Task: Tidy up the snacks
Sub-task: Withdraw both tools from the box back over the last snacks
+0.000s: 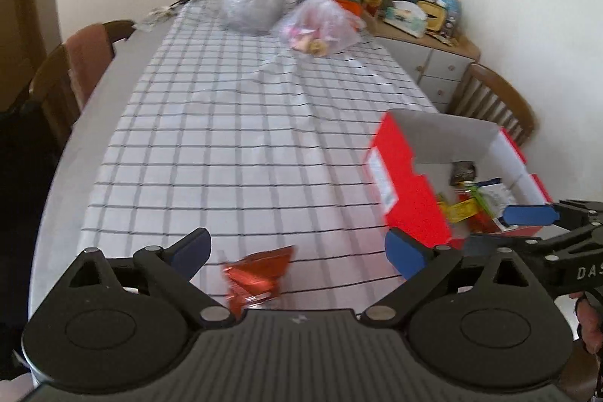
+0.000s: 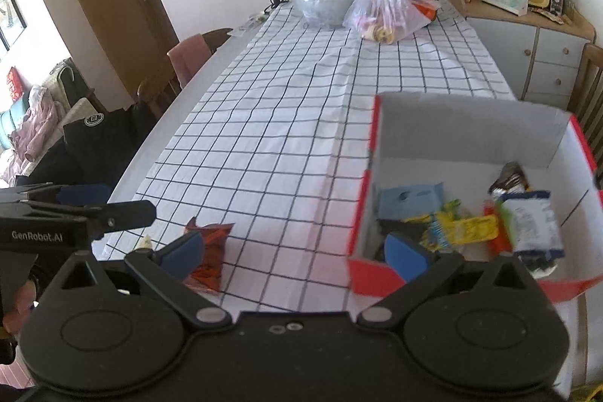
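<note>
The left gripper [image 1: 297,251] was wide open with the red snack packet [image 1: 258,277] lying between its jaws. Looked light and crinkly, so I'd pinch mid-body.

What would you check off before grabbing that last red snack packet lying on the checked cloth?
1. Left gripper open wide enough: ok, both fingers spread with nothing between them.
2. Red packet in front of the left gripper, between its fingers: ok.
3. Packet free of other things: ok, it lies alone on the tablecloth.
4. Red box open with room left: ok, bare floor shows behind the snacks.
5. Right gripper out of the way: ok, it is open, empty and beside the box.
6. Packet sealed: cannot tell, blurred.
</note>
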The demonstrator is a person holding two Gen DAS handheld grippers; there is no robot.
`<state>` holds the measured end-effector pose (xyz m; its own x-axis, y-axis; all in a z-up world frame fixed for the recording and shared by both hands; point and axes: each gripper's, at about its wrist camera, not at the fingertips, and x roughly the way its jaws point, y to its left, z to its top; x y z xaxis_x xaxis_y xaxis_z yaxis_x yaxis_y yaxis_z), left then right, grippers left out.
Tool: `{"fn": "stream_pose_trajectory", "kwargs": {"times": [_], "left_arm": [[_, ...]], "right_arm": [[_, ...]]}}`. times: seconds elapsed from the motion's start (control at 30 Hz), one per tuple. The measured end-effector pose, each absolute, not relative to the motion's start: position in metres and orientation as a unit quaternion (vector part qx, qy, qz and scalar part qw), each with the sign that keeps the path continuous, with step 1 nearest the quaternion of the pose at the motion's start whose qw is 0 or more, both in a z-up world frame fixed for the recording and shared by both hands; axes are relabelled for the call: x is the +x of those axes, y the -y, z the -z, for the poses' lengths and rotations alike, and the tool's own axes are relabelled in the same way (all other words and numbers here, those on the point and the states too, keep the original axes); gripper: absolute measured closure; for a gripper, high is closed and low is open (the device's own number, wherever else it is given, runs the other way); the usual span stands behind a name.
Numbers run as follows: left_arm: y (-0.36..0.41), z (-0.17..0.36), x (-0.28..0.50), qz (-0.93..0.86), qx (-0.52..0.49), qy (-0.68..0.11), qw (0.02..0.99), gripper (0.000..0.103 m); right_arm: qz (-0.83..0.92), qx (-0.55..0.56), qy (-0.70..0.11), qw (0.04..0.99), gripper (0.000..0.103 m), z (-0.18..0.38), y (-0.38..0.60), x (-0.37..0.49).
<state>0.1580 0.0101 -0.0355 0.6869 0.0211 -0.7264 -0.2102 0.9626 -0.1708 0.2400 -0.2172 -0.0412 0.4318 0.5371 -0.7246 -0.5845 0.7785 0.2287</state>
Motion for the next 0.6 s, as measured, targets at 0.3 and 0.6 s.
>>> {"fn": "stream_pose_trajectory", "kwargs": {"times": [0.3, 0.6], "left_arm": [[-0.058, 0.052, 0.135, -0.082, -0.114, -0.407, 0.903, 0.004], [-0.081, 0.076, 0.118, -0.079, -0.088, -0.423, 0.898, 0.004]], "right_arm": [[-0.327, -0.030, -0.435, 0.838, 0.000, 0.060, 0.168, 0.223], [-0.325, -0.033, -0.464, 0.823, 0.001, 0.082, 0.123, 0.223]]}}
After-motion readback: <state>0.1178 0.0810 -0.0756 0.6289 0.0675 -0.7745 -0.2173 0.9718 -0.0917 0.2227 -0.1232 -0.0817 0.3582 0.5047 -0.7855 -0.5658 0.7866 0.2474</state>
